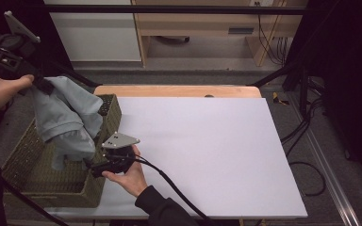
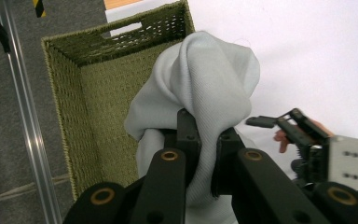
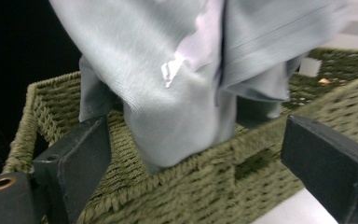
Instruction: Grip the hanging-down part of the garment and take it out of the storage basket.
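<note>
Cloth [image 2: 205,84] and basket [image 2: 88,93] bear no readable writing.

Basket [image 1: 37,181] at table's [image 1: 207,155] left edge, cloth [image 1: 63,117] hanging above and into it

one garment [image 1: 66,117], one basket [image 1: 33,162], two grippers.

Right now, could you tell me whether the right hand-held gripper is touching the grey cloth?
Apart. The right gripper view shows the right hand-held gripper with jaws spread wide outside the basket, whose wall stands between them and the hanging grey cloth.
</note>
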Demonstrator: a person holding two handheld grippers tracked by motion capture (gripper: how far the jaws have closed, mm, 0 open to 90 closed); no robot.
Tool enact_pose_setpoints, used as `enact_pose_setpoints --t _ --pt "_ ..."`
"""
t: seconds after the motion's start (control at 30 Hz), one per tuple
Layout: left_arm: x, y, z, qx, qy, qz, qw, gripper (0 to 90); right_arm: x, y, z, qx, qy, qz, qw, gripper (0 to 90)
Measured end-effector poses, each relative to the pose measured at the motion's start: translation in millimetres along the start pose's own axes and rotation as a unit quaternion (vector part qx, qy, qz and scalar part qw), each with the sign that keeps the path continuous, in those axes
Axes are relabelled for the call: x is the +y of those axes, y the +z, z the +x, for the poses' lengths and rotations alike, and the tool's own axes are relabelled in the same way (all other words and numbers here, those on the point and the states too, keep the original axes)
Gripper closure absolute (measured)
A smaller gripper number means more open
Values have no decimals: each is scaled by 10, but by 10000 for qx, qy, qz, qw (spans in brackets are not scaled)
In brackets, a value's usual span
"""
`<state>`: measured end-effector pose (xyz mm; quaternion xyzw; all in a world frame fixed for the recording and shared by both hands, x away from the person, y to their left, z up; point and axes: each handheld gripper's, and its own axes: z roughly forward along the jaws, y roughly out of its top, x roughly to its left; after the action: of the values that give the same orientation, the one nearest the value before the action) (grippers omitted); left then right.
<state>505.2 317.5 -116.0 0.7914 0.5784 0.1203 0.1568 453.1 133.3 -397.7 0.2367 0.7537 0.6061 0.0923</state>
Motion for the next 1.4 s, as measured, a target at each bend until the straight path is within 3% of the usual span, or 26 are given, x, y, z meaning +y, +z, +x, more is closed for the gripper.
enact_pose_setpoints --t 0.03,0.13,0.2,0.3,0.43,0.5,0.67,0.73,0.83,0.9,1.07,1.1,1.4 --pt "4 -3 -10 -30 16 -11 10000 843 -13 83 9 9 -148 9 9999 127" --pt "9 -1 -23 -9 27 -15 10000 843 -19 205 48 41 -117 96 9999 166" --pt "9 2 -30 -19 39 -9 10000 843 -19 280 71 67 -140 131 9998 242" --pt "3 15 -40 -13 58 4 10000 843 -14 345 99 -19 -192 221 9996 429" --pt "-15 1 -14 -16 67 -24 10000 843 -2 330 103 21 -124 177 9998 778" --pt "-29 -9 6 -14 44 -35 10000 843 19 286 85 80 -177 168 9997 863" --pt "-65 -49 52 -30 -14 -107 9999 843 81 137 41 202 -305 50 9993 871" --pt "-81 -64 70 -28 -33 -131 9999 843 120 14 27 218 -206 -2 9995 872" --pt "-95 -77 87 -50 -47 -148 9999 843 190 -216 -64 175 -341 -140 9992 873" --pt "-97 -73 78 -56 -43 -167 9998 843 227 -314 -99 168 -287 -172 9993 874" --pt "-95 -68 48 -96 1 -197 9998 843 333 -555 -166 56 -435 -242 9987 875" --pt "-95 -66 40 -101 11 -199 9998 843 384 -679 -195 10 -501 -272 9984 875" --pt "-73 -26 -61 -242 173 -231 9993 843 615 -1168 -332 -359 -605 -536 9961 876"
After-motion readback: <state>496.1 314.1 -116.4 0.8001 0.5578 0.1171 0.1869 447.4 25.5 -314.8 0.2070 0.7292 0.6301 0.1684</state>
